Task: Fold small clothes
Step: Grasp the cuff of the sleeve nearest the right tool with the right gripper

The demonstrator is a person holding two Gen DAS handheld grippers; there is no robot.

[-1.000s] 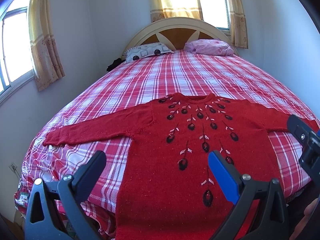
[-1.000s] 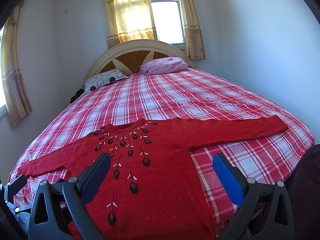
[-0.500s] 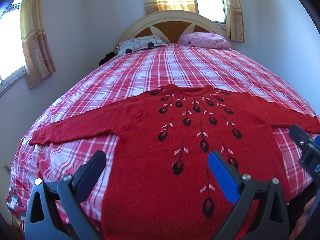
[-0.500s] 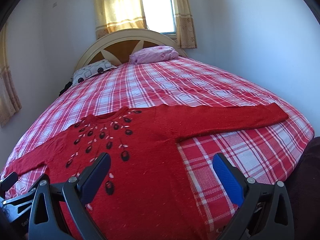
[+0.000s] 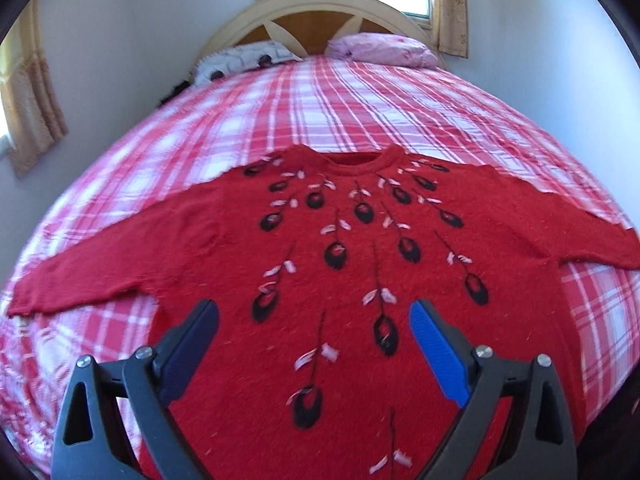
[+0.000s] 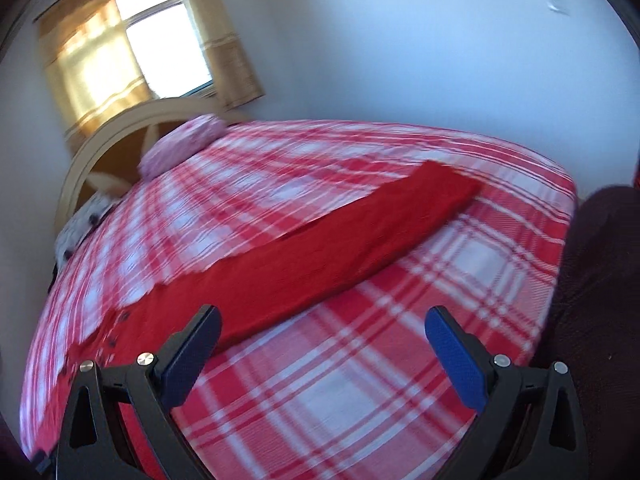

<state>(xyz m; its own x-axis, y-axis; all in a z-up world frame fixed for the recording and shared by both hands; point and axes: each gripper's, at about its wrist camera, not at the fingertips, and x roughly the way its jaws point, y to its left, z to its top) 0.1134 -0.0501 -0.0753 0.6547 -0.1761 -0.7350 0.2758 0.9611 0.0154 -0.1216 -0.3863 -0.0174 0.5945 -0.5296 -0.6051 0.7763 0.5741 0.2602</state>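
Red sweater (image 5: 360, 280) lies spread flat on the bed (image 5: 360, 92) for folding — both hand-held grippers, left (image 5: 314, 344) and right (image 6: 322, 344), hover with jaws apart, gripping nothing

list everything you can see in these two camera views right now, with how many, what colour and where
sweater: one, red with black and pink flower stitching, flat on the bed, sleeves spread out
bedspread: one, red and white plaid, covering the bed
pillows: two, one pink, one white with dark spots, against the headboard
headboard: one, cream and wood, arched, at the far wall
curtains: yellow-tan, at the windows
left gripper: open, empty, over the sweater's body
right gripper: open, empty, near the sweater's sleeve
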